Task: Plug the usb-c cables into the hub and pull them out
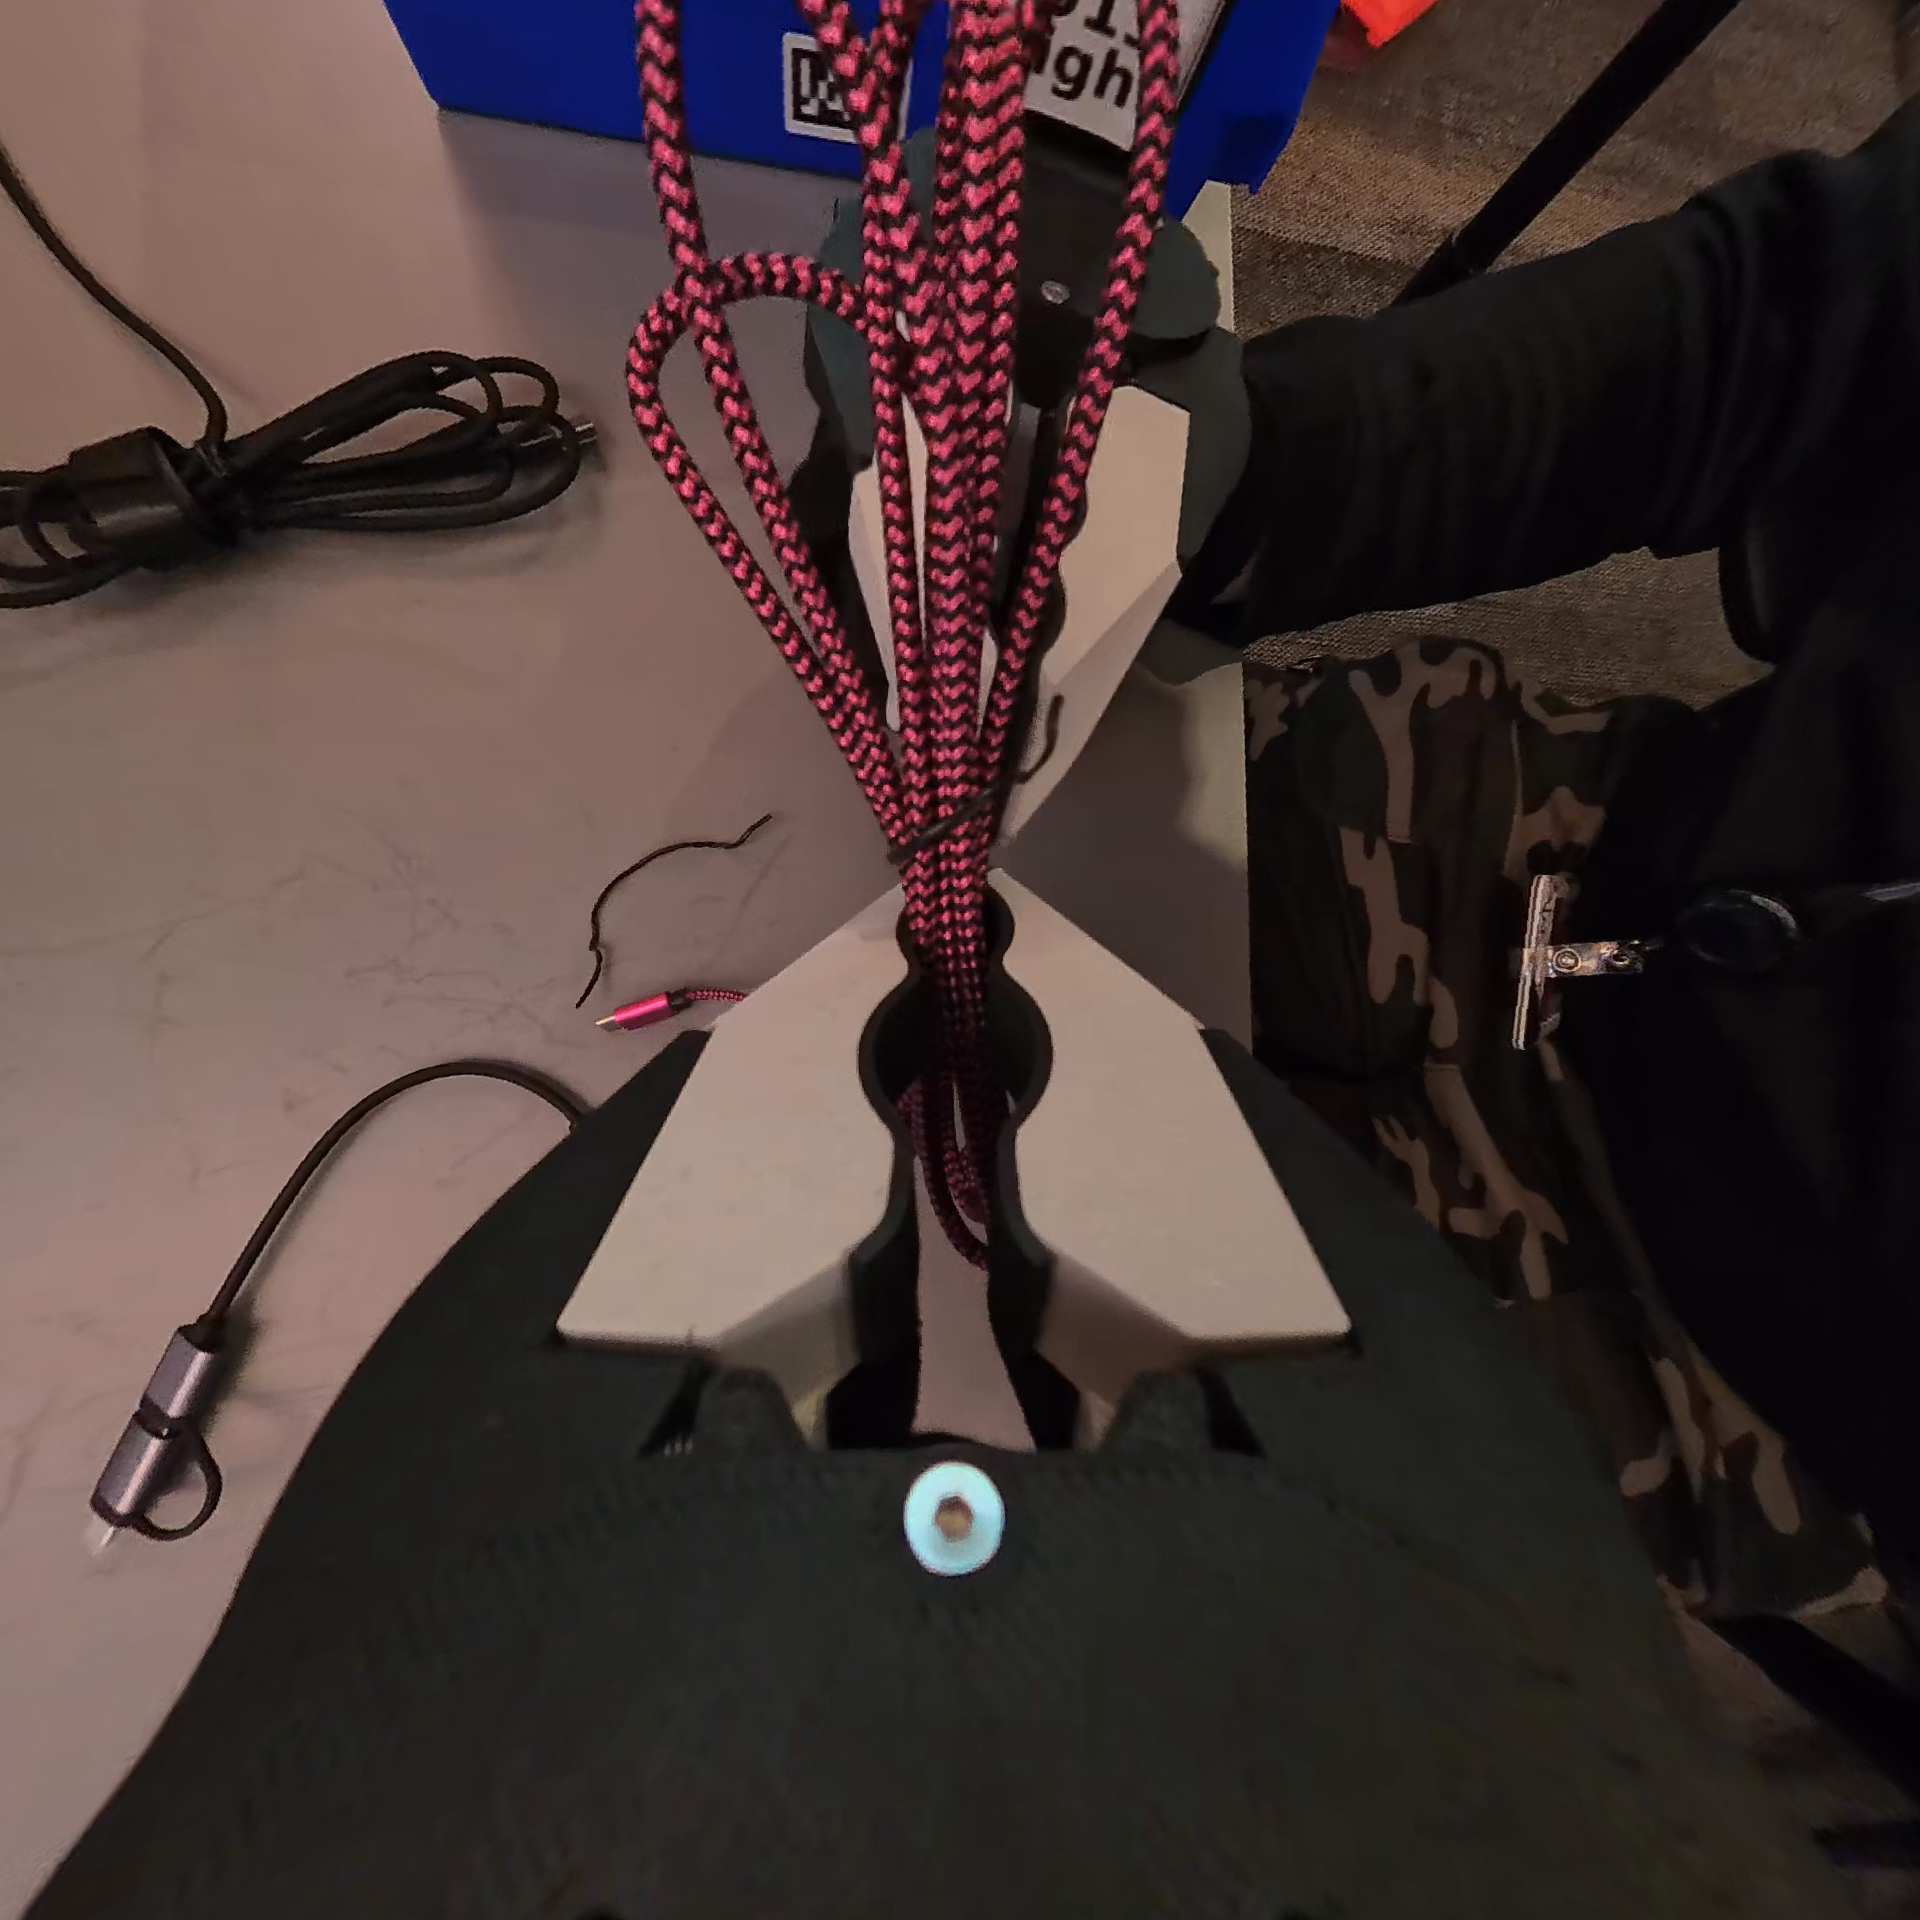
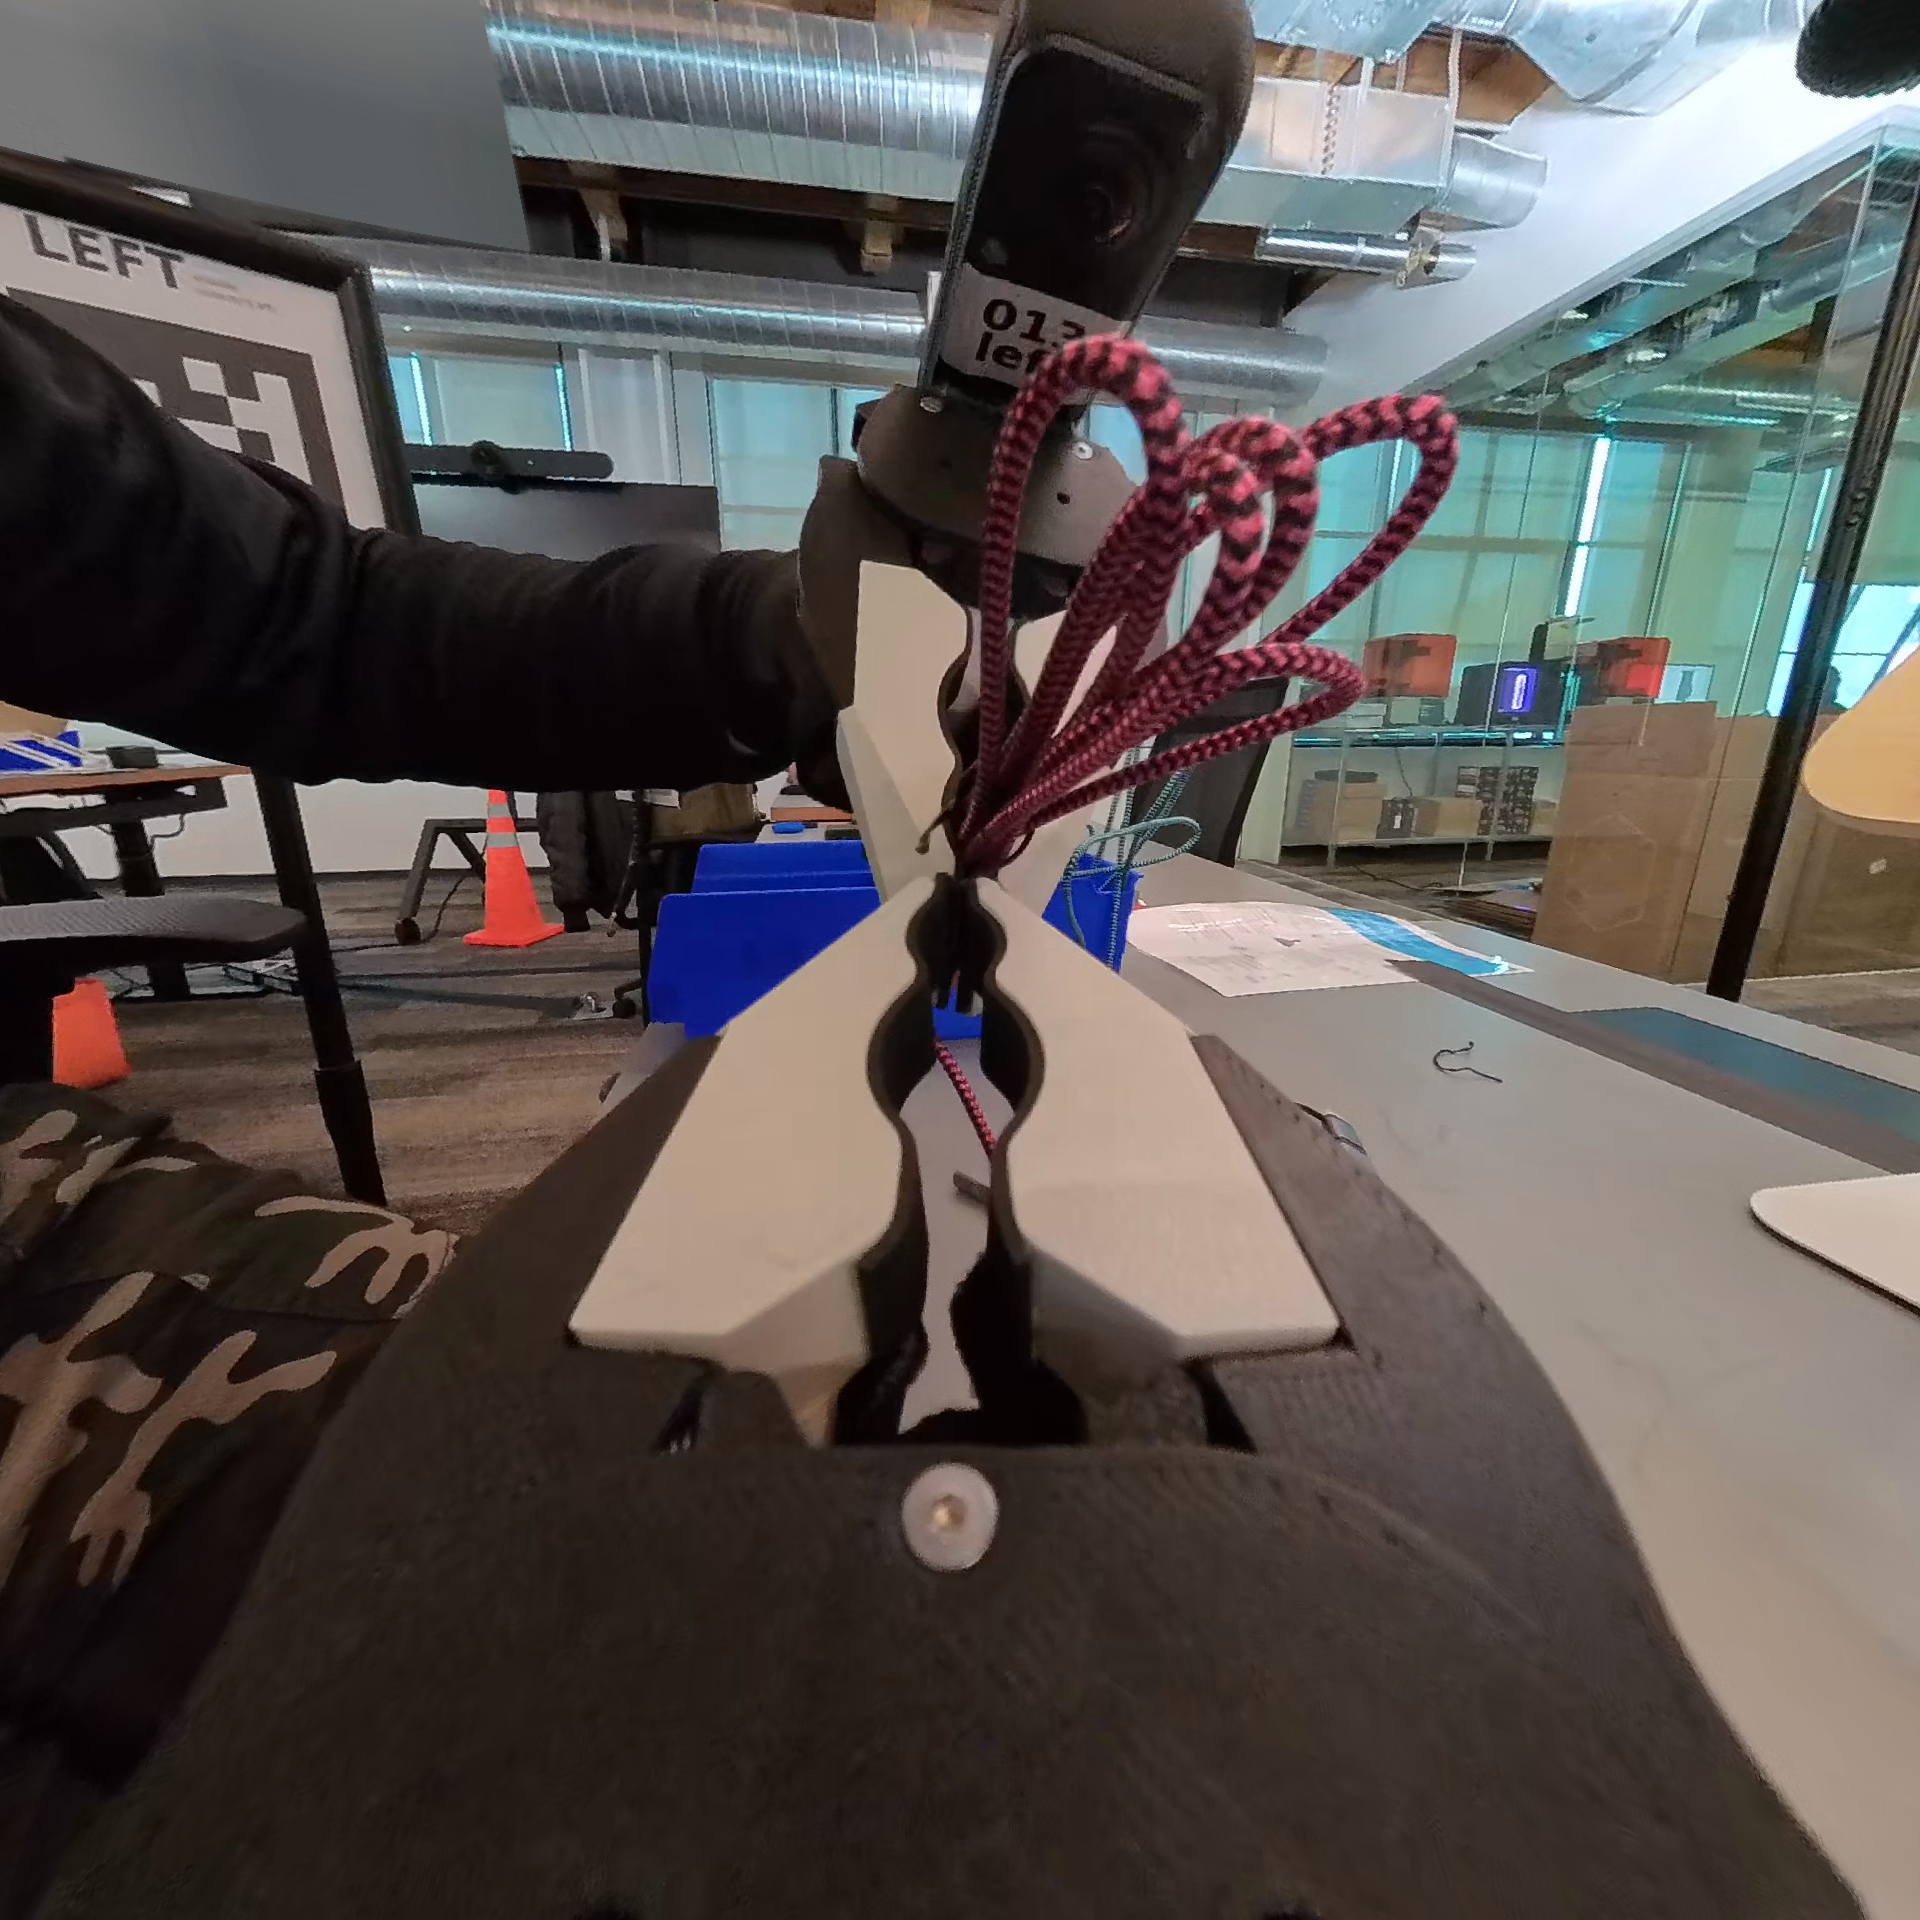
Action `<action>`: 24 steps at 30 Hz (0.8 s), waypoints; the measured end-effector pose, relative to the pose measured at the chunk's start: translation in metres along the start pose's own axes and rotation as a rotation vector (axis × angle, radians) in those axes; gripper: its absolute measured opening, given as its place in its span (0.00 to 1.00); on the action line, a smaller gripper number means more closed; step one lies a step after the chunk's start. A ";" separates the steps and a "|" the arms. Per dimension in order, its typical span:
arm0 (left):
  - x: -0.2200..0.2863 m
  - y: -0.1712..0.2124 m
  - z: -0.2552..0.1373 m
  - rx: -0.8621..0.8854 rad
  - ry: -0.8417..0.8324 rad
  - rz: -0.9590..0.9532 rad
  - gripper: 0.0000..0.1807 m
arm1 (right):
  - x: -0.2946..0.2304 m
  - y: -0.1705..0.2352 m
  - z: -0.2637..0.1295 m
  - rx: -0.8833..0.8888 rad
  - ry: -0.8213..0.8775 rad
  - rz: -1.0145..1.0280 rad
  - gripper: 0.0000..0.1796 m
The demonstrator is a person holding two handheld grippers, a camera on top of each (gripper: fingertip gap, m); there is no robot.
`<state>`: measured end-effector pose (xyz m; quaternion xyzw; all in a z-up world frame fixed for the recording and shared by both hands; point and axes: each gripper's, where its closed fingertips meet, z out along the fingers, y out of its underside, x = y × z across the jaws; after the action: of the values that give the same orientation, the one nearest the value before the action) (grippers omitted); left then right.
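A bundle of pink-and-black braided cable (image 1: pixel 935 520) is looped several times and bound by a thin black twist tie (image 1: pixel 940 831). My left gripper (image 1: pixel 951 914) is shut on the bundle just below the tie. My right gripper (image 2: pixel 956 883) meets it tip to tip from the other side (image 1: pixel 982 821) and is shut on the dark tie ends (image 2: pixel 956 966). In the right wrist view the cable loops (image 2: pixel 1195 623) fan out above the left gripper (image 2: pixel 958 836). The bundle's pink USB-C plug (image 1: pixel 644 1008) lies on the table. I see no hub.
On the pale table (image 1: pixel 312 779) lie a loose black twist tie (image 1: pixel 665 883), a black cable with a grey adapter (image 1: pixel 156 1403) and a coiled black cable (image 1: pixel 260 478). A blue bin (image 1: pixel 582 62) stands behind. A person's camouflage trousers (image 1: pixel 1403 935) are at the table edge. Left and right tips are no more than a few centimetres apart.
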<state>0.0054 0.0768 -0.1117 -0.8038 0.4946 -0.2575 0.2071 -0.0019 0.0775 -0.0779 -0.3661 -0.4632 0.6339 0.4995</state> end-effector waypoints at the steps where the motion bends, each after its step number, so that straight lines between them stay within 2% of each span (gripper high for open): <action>1: 0.000 0.000 0.000 -0.002 -0.002 -0.003 0.01 | 0.001 -0.001 -0.001 0.001 0.009 0.000 0.00; 5: -0.002 -0.001 -0.001 0.003 -0.015 -0.006 0.01 | 0.005 -0.001 -0.002 0.000 0.029 0.001 0.01; 8: -0.006 0.000 -0.003 -0.004 -0.044 0.002 0.01 | 0.004 -0.001 -0.001 -0.004 0.022 0.021 0.13; 14: -0.012 0.001 -0.009 -0.025 -0.102 0.039 0.01 | 0.003 0.000 0.001 0.009 -0.009 0.075 0.18; 17: -0.015 0.002 -0.011 -0.045 -0.142 0.077 0.01 | 0.005 -0.001 0.002 0.031 -0.016 0.134 0.23; 24: -0.018 -0.002 -0.010 -0.067 -0.218 0.157 0.01 | 0.014 0.000 0.007 0.053 -0.014 0.225 0.18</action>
<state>-0.0059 0.0934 -0.1068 -0.7923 0.5389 -0.1348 0.2522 -0.0113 0.0891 -0.0760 -0.3980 -0.4060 0.7006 0.4313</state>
